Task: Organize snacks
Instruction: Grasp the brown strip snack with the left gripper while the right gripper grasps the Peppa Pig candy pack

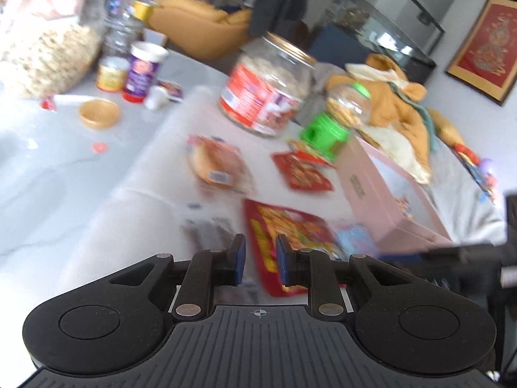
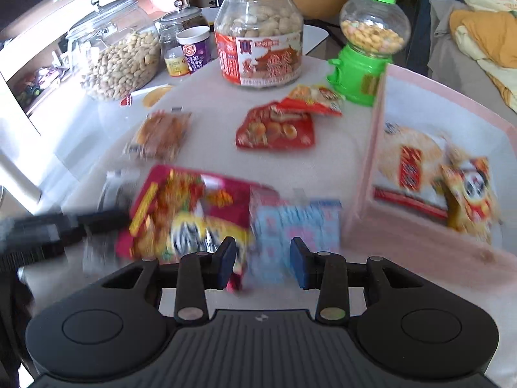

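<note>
While both views are blurring with motion, the left gripper point(image 1: 260, 263) is hovering low over the pale counter point(image 1: 64, 168) with its blue-padded jaws standing slightly apart and holding nothing; a large red and yellow snack packet point(image 1: 284, 236) is lying flat just beyond them. The right gripper point(image 2: 261, 263) is hanging with its jaws wider open, also gripping nothing, above the seam between that same red and yellow snack packet point(image 2: 190, 207) and a light blue and pink snack packet point(image 2: 297, 223) lying just beside it. The left gripper's black body point(image 2: 48, 229) is showing at the left edge of the right wrist view, near the red packet.

A pink open cardboard box point(image 2: 420, 236) is sitting on the counter to the right of the blue packet, and inside it a round white rice-cracker pack point(image 2: 410, 158) and a small yellow and red packet point(image 2: 471, 194) are resting side by side. Farther back, a clear-wrapped brown bun point(image 2: 161, 135) is lying to the left, and a red packet of small round cakes point(image 2: 278, 129) is lying in the middle with a smaller orange-red sachet point(image 2: 313, 100) overlapping its far edge. Behind these, a gold-lidded glass jar of peanuts with a red label point(image 2: 258, 32) is standing upright, a green-based clear candy dispenser point(image 2: 365, 48) is standing to its right, and a big glass-lidded jar of peanuts point(image 2: 119, 55) is standing to its left, near a purple paper cup point(image 2: 195, 50).
</note>
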